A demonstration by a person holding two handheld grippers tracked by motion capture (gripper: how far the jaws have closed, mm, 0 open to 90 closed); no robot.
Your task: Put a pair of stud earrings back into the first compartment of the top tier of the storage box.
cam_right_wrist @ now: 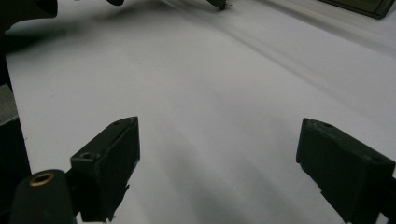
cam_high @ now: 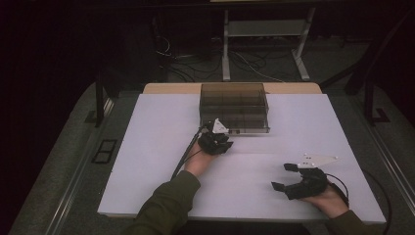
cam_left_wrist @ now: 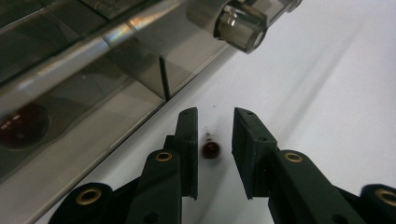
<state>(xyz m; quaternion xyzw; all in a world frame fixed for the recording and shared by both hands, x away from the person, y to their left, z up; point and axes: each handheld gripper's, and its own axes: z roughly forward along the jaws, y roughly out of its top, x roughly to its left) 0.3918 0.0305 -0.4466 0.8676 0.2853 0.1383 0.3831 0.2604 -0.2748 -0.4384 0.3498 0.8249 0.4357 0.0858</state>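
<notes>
The white worktop (cam_high: 147, 161) carries a smoky, see-through drawer box (cam_high: 235, 107) at its far middle edge, its front facing the person. In the left gripper view the box's front wall runs slantwise across the upper left, with a clear round knob (cam_left_wrist: 240, 25) jutting from it.

The right tool (cam_high: 286, 177) rests at the near right of the worktop, well apart from the box, pointing toward the left; in the right gripper view its jaws stand wide apart over bare white surface, released and grasping nothing.

The left tool (cam_left_wrist: 215, 140) sits just in front of the box's near left corner, its jaws aimed down at the worktop. The jaws are narrowly parted, and a small dark screw (cam_left_wrist: 210, 148) lies on the worktop in the gap between them, just beside the box's front wall. Its round reddish-brown head is nearest the camera and its thin shank points away, so its long axis runs along the line of the jaws. A sliver of white shows on either side of the head, so the pads are not pressing on it.
</notes>
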